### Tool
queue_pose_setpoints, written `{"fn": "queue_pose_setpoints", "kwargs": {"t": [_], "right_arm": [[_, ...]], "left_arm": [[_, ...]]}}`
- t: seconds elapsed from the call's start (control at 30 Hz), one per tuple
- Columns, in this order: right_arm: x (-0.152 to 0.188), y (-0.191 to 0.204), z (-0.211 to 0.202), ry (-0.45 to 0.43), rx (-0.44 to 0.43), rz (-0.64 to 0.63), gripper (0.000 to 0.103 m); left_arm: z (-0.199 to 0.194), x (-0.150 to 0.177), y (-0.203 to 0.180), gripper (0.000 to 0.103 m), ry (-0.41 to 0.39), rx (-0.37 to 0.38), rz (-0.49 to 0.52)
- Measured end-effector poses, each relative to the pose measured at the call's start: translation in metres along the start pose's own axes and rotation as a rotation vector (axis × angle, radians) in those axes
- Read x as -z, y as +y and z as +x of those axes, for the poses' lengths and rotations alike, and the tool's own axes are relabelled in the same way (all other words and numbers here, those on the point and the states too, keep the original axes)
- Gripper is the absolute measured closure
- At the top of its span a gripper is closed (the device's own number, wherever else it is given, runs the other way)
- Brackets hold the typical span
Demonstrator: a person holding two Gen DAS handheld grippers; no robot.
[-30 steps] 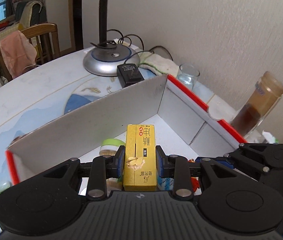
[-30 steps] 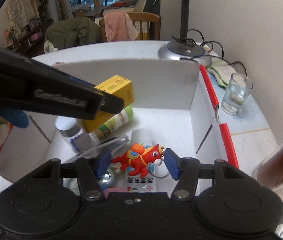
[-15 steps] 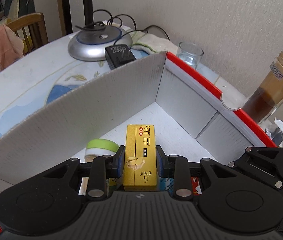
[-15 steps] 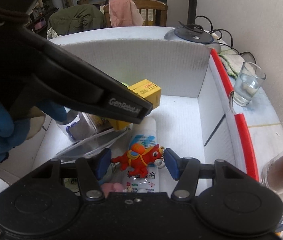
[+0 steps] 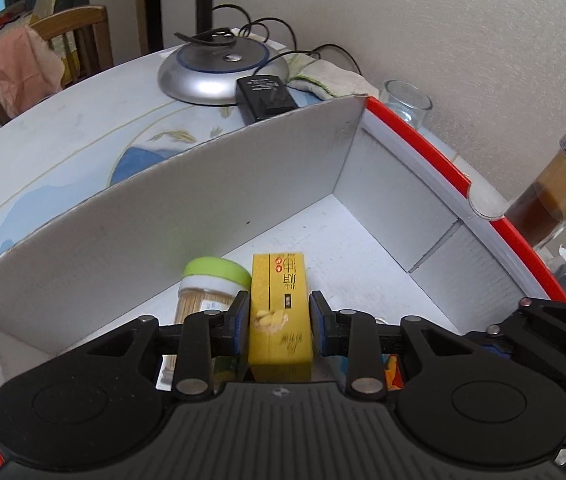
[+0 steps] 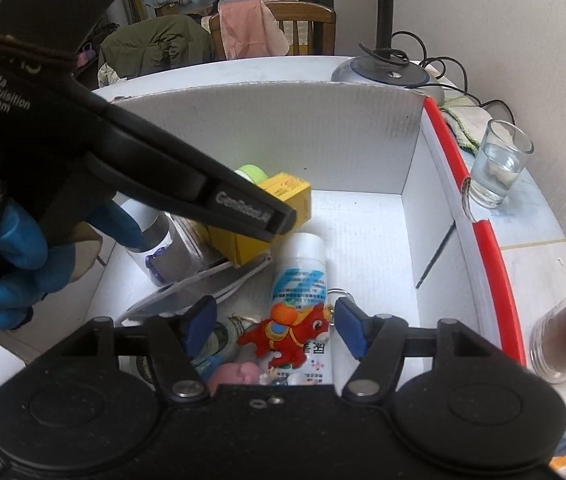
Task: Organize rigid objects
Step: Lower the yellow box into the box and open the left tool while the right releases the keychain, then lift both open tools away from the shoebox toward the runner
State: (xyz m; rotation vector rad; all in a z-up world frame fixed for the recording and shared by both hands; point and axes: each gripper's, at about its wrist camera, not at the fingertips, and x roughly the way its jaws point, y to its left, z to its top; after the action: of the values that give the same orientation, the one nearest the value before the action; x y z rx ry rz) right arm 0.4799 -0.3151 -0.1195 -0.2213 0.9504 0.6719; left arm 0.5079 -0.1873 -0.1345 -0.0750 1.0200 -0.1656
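My left gripper (image 5: pixel 280 320) is shut on a yellow carton (image 5: pixel 280 300) and holds it low inside the white box with a red rim (image 5: pixel 415 136), beside a green-lidded toothpick jar (image 5: pixel 215 276). The right wrist view shows the same yellow carton (image 6: pixel 287 196) under the left gripper's black finger (image 6: pixel 243 208), held by a blue-gloved hand (image 6: pixel 23 248). My right gripper (image 6: pixel 275 326) hangs over the box's near end, its jaws opening. A red toy horse (image 6: pixel 287 336) lies between the pads on a white bottle (image 6: pixel 303 264), and neither pad touches it.
The box also holds a clear bottle (image 6: pixel 163 248), a clear plastic piece with white cord (image 6: pixel 187 292) and a pink item (image 6: pixel 235 374). Outside it stand a glass of water (image 6: pixel 499 168), a brown jar (image 5: pixel 559 192), a lamp base (image 5: pixel 219 68) and a black adapter (image 5: pixel 265 98).
My left gripper has sunk deeper into the box with the yellow carton. The right gripper's jaws have widened around the red horse.
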Motion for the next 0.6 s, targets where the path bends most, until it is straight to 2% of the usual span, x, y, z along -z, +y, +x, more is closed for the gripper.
{"fn": "queue_pose_setpoints", "kwargs": {"t": [0.07,0.6], "right_arm": [[0.001,0.000,-0.003,-0.007,0.002,0.004,0.033],[0.001,-0.002,-0.035,-0.076,-0.003,0.024,0.032]], "left_arm": [[-0.003,0.002,0.001,0.072,-0.001,0.006,-0.004],[-0.061,0.020,-0.004,0.072,-0.092,0.005,-0.006]]}}
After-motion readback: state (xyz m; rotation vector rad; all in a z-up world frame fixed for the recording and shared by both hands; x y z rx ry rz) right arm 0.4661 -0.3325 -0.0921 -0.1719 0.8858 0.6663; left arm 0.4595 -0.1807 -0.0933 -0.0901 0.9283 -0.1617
